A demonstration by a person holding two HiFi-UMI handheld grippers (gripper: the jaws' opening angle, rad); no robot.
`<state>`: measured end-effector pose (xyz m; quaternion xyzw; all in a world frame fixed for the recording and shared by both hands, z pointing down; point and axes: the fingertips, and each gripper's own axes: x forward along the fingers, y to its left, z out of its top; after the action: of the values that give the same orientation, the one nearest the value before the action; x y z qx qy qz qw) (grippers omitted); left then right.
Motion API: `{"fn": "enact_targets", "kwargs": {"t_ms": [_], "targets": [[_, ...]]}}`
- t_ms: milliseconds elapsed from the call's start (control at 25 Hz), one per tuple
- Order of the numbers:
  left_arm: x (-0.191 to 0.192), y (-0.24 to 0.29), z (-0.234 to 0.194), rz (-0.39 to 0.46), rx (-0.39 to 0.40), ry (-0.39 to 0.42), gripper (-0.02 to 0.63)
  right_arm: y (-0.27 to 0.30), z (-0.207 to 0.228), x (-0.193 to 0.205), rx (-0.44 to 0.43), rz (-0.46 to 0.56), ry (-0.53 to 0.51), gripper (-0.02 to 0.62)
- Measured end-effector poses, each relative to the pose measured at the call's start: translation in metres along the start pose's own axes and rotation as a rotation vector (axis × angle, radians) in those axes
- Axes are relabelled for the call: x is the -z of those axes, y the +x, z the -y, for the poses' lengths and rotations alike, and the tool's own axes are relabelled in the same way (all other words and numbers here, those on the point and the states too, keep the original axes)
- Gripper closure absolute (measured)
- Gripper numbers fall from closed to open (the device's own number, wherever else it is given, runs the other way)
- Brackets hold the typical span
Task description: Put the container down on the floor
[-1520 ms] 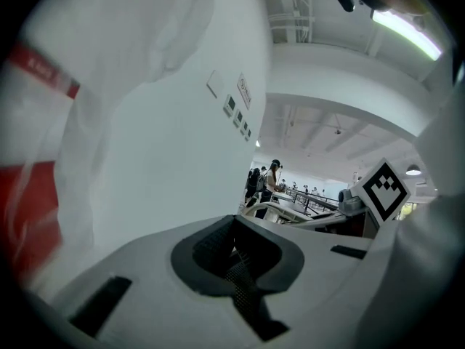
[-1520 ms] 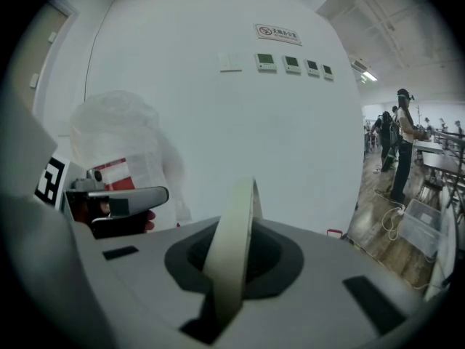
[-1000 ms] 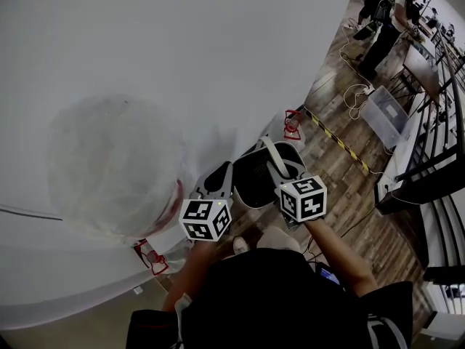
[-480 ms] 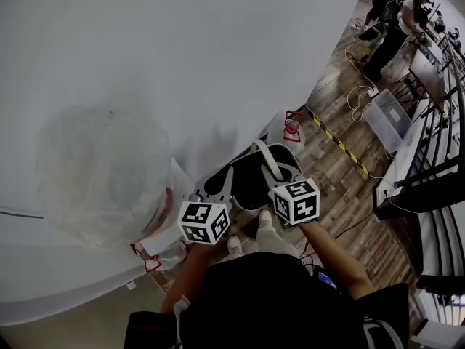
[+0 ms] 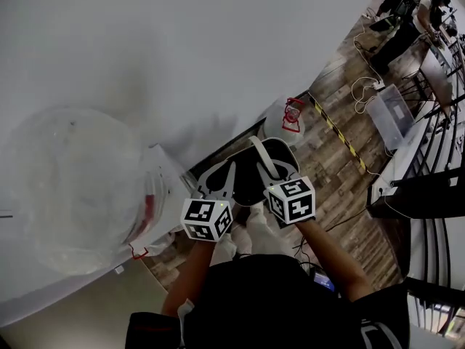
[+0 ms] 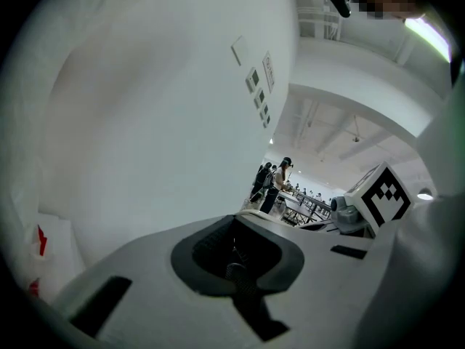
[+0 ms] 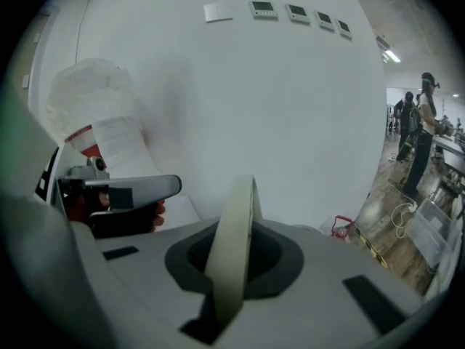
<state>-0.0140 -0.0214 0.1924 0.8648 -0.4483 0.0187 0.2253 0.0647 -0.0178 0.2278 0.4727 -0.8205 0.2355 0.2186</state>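
A dark round container (image 5: pixel 247 184) with a pale strap handle (image 5: pixel 259 155) hangs over the wood floor (image 5: pixel 341 187), close to a white wall. My right gripper (image 5: pixel 271 171) is shut on that handle; in the right gripper view the cream handle (image 7: pixel 234 224) runs up between the closed jaws of the right gripper (image 7: pixel 231 271). My left gripper (image 5: pixel 231 167) meets the container's left rim. In the left gripper view the left gripper (image 6: pixel 236 267) has its jaws together on a dark, textured edge that looks like that rim.
A large clear plastic bag (image 5: pixel 73 187) bulges at the left by the wall. A red-framed stand (image 5: pixel 293 113) sits at the wall's foot, with yellow-black floor tape (image 5: pixel 341 140) beyond. A clear box (image 5: pixel 391 115), cables and several people (image 5: pixel 407 13) are at the back right.
Both grippers and the container have sunk toward the floor. In the head view the plastic bag has slid left, and the person's shoes now show below the container.
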Motion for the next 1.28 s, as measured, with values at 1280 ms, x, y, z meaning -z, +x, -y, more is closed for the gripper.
{"fn": "enact_targets", "kwargs": {"t_ms": [1280], "targets": [[0.173, 0.094, -0.099, -0.226, -0.153, -0.172, 0.589, 0.151, 0.065, 0.146, -0.080, -0.373, 0.015, 0.561]]}}
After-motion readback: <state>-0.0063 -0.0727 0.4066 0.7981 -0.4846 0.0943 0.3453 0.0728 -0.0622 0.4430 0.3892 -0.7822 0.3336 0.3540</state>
